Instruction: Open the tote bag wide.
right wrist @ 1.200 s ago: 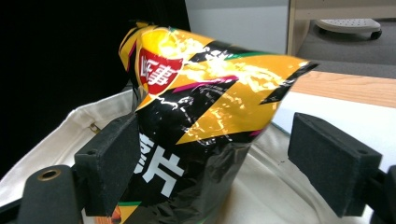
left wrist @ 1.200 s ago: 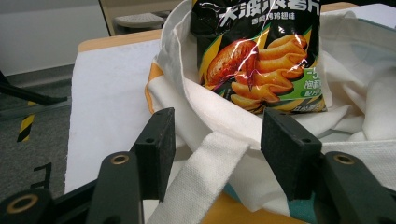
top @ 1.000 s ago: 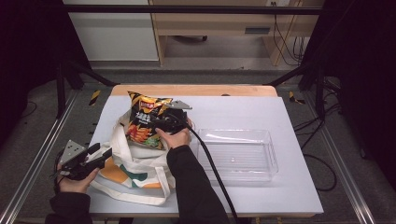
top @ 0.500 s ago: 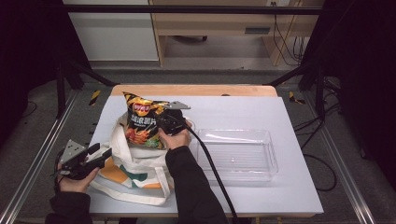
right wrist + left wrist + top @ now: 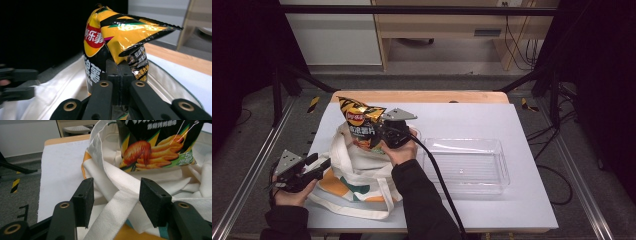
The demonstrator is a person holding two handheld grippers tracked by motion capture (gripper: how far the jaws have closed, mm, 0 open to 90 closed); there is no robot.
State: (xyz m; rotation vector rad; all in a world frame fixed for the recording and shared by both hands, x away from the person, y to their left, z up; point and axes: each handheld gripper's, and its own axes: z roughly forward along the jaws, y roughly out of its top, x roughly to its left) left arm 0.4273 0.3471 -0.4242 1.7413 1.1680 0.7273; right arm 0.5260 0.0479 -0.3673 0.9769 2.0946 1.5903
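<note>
Lifted since a second ago: the chip bag (image 5: 360, 124) now stands higher above the tote bag (image 5: 357, 182), and the right gripper (image 5: 384, 131) has just been closing its jaws, with the chip bag's edge between them.

Nearest the person, the left gripper (image 5: 323, 163) sits at the table's near left edge, by the tote bag's left side. Jaws spread; a white strap (image 5: 117, 206) of the tote bag runs between the pads (image 5: 85, 197) without either pad pressing on it.

Further in, the tote bag lies flat on the white tabletop (image 5: 472, 117), mouth open toward the far side.

Above that mouth, the right gripper pinches the chip bag by a crumpled side fold, pads pressed together on the foil. Chip bag's lower end hangs in the tote bag's opening, top corner tilted up.

To the right, apart from the tote bag: a clear plastic tray (image 5: 467, 165).
</note>
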